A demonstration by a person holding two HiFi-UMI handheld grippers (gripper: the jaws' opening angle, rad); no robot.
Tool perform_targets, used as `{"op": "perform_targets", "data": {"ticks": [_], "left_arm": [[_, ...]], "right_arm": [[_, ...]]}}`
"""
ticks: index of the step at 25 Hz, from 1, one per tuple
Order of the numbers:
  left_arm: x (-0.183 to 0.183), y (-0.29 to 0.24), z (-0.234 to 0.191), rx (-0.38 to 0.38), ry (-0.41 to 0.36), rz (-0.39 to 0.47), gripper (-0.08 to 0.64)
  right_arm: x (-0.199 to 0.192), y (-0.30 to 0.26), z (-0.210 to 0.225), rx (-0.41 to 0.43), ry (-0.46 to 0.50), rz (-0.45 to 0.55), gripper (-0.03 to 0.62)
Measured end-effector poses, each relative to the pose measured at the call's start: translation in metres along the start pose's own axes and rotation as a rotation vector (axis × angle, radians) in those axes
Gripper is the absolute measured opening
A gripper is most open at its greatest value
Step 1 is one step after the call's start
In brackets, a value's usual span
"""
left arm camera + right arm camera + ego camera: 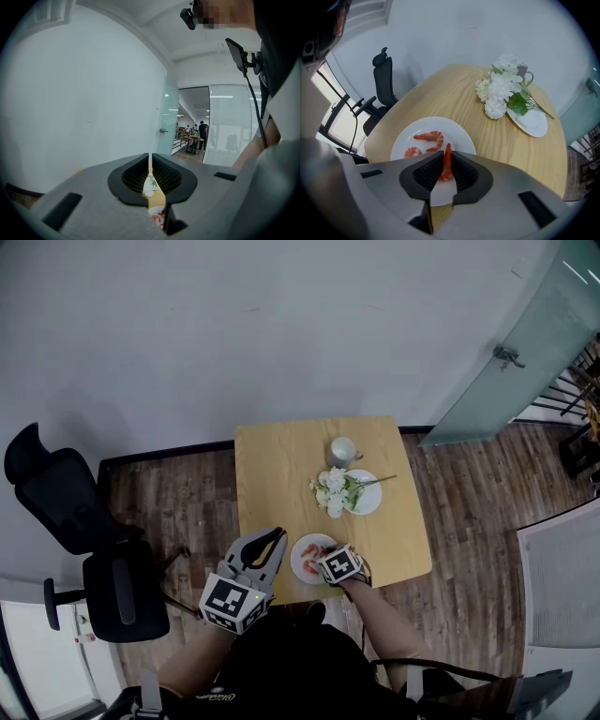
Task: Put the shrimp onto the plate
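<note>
A white plate [454, 133] lies near the front edge of the wooden table [454, 93]. Two orange shrimp rest on it, one curled [430, 136] and one smaller [413, 152]. My right gripper [446, 154] hangs just over the plate's near side, shut on a third shrimp [447, 166] that stands upright between the jaws. In the head view the right gripper [323, 564] sits at the plate [306, 550]. My left gripper [272, 542] hovers at the table's front left edge. In its own view the left gripper [150, 157] is shut with nothing in it.
Further back on the table a second white plate [534, 123] carries a fork and white flowers [501, 91], with a cup [342, 451] behind. A black office chair [84, 540] stands left of the table. A glass door [525, 352] is at the right.
</note>
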State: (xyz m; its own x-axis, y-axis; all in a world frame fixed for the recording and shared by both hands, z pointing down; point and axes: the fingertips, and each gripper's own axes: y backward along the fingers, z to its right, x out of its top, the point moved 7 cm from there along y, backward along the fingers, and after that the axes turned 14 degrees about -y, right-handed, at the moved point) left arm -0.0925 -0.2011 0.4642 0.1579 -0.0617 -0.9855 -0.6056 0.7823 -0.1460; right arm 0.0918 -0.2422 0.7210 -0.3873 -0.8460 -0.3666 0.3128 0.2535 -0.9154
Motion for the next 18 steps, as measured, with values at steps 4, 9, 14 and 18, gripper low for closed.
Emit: {"op": "perform_targets", "data": {"ticks": [4, 9, 14, 18], "left_arm": [[0.0001, 0.0021, -0.0008, 0.003, 0.001, 0.008, 0.026], [0.0011, 0.0054, -0.0004, 0.005, -0.008, 0.016, 0.026], [0.0016, 0.0081, -0.0009, 0.009, -0.011, 0.019, 0.026], [0.0017, 0.0098, -0.001, 0.012, -0.009, 0.018, 0.026]], "right_arm": [[0.0018, 0.0018, -0.0012, -0.006, 0.009, -0.009, 0.055], [-0.0041, -0.0026, -0.0003, -0.02, -0.009, -0.012, 0.058], [0.0021, 0.0036, -0.0012, -0.04, 0.018, -0.004, 0.06], [0.0023, 0.0042, -0.001, -0.038, 0.012, -0.001, 0.06]]}}
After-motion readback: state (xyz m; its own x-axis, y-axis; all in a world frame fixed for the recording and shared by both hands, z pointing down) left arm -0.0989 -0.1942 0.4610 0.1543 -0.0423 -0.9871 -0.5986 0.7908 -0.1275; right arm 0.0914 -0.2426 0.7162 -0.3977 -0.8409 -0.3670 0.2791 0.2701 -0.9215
